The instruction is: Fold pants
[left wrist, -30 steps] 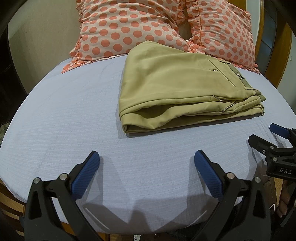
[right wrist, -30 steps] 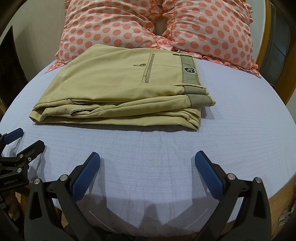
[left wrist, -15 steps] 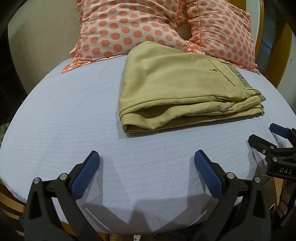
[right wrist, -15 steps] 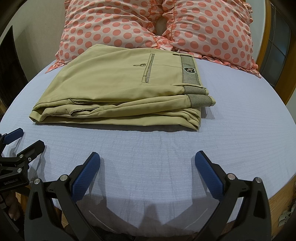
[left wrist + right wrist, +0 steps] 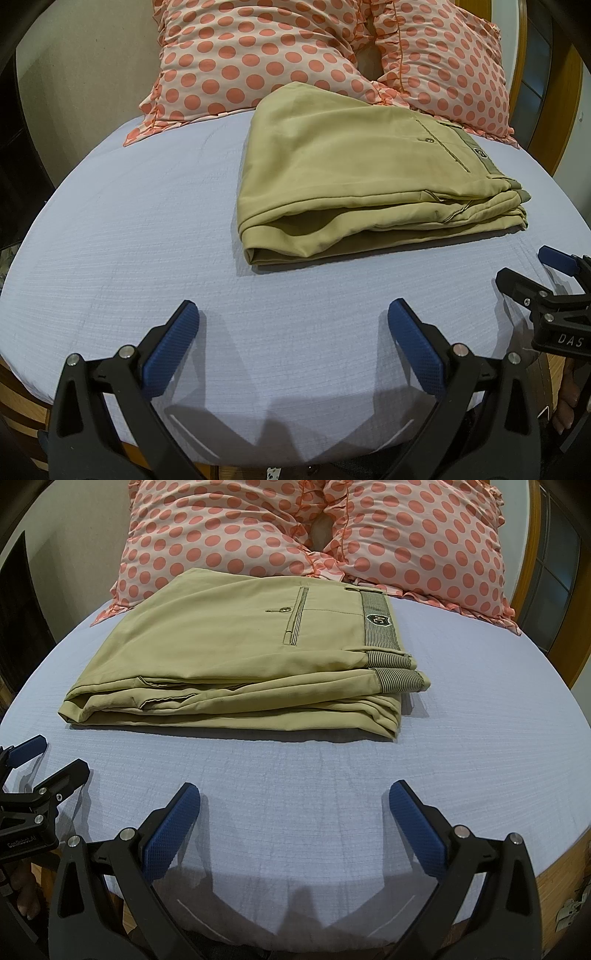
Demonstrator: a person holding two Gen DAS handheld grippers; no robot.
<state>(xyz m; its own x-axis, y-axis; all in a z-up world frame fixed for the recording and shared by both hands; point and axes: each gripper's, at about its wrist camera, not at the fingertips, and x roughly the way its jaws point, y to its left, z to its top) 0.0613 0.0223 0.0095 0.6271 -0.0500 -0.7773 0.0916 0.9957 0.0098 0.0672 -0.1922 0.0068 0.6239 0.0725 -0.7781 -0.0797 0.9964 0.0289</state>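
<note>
Khaki pants (image 5: 354, 173) lie folded into a flat stack on the pale blue bed sheet (image 5: 129, 229), the striped waistband (image 5: 380, 624) and back pocket on top at the right. My left gripper (image 5: 293, 321) is open and empty, held over the sheet near the bed's front edge, short of the pants. My right gripper (image 5: 295, 801) is open and empty too, also short of the pants. Each gripper shows at the edge of the other's view: the right one (image 5: 528, 269) and the left one (image 5: 48, 757).
Two pink polka-dot pillows (image 5: 229, 535) (image 5: 424, 542) lean at the head of the bed, just behind the pants. A wooden bed frame (image 5: 554, 864) runs along the front and right. A wall stands at the left.
</note>
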